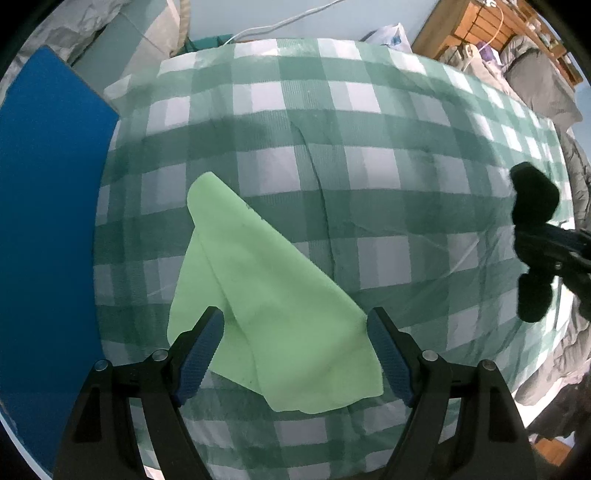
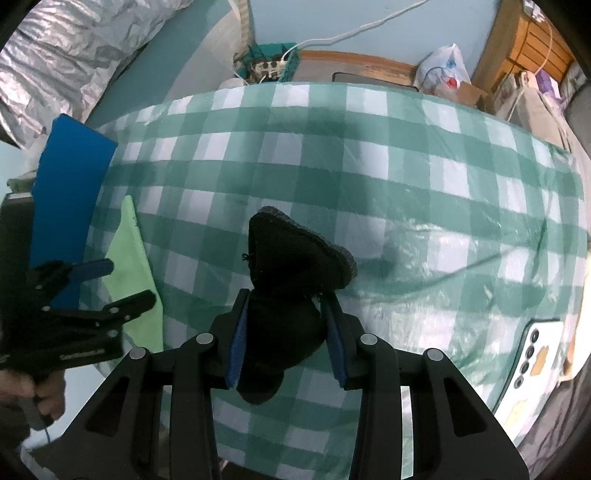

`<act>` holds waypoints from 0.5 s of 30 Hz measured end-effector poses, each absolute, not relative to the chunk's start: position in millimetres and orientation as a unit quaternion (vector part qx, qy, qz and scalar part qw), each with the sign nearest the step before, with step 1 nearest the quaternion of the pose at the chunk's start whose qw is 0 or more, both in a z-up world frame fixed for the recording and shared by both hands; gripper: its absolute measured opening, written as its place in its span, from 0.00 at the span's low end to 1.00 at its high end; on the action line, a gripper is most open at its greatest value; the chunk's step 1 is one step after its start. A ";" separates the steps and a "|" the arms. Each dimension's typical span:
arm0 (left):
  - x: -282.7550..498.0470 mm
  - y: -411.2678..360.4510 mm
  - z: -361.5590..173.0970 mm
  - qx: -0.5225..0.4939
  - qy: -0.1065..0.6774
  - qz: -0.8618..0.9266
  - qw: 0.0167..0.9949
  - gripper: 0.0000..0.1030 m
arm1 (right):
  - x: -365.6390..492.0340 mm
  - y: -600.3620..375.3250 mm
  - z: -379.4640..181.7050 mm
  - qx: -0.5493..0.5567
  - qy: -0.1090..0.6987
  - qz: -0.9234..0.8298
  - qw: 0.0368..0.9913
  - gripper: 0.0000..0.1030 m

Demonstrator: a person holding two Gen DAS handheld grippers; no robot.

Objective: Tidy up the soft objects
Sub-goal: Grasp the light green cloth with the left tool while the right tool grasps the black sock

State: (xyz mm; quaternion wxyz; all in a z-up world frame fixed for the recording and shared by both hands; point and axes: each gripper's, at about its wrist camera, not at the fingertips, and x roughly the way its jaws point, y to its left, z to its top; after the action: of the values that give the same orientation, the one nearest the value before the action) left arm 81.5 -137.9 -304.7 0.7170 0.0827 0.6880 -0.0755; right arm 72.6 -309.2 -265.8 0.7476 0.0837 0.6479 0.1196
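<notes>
A light green cloth lies loosely folded on the green-and-white checked bed cover. My left gripper stands open just above the cloth's near part, one finger on each side of it, pads apart from the fabric. My right gripper is shut on a black sock, its blue pads pressing the bunched middle; the sock's grey-edged end sticks out ahead of the fingers. In the left wrist view the black sock and the right gripper show at the right edge. The right wrist view shows the green cloth and the left gripper at the left.
A blue board borders the bed on the left. A phone lies on the cover at the right. Grey bedding and a wooden shelf stand beyond the far right corner. A white plastic bag sits behind the bed.
</notes>
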 end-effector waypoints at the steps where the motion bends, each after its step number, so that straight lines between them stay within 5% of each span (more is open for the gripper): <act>1: 80.6 -137.9 -306.2 0.086 0.688 -0.076 0.717 0.79 | 71.0 -309.6 -265.1 0.086 0.647 0.120 0.748 0.36; 11: 57.0 -139.2 -308.6 0.104 0.660 -0.081 0.740 0.70 | 60.4 -311.6 -256.1 0.101 0.641 0.116 0.752 0.36; 15: 50.5 -137.0 -303.0 0.103 0.652 -0.082 0.747 0.39 | 56.4 -310.6 -254.8 0.103 0.641 0.118 0.752 0.36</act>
State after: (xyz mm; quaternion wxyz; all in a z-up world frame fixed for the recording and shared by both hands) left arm 50.5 -137.0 -303.0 0.7470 0.1030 0.6517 -0.0819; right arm 56.4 -310.6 -254.8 0.7518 0.1033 0.6405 0.1178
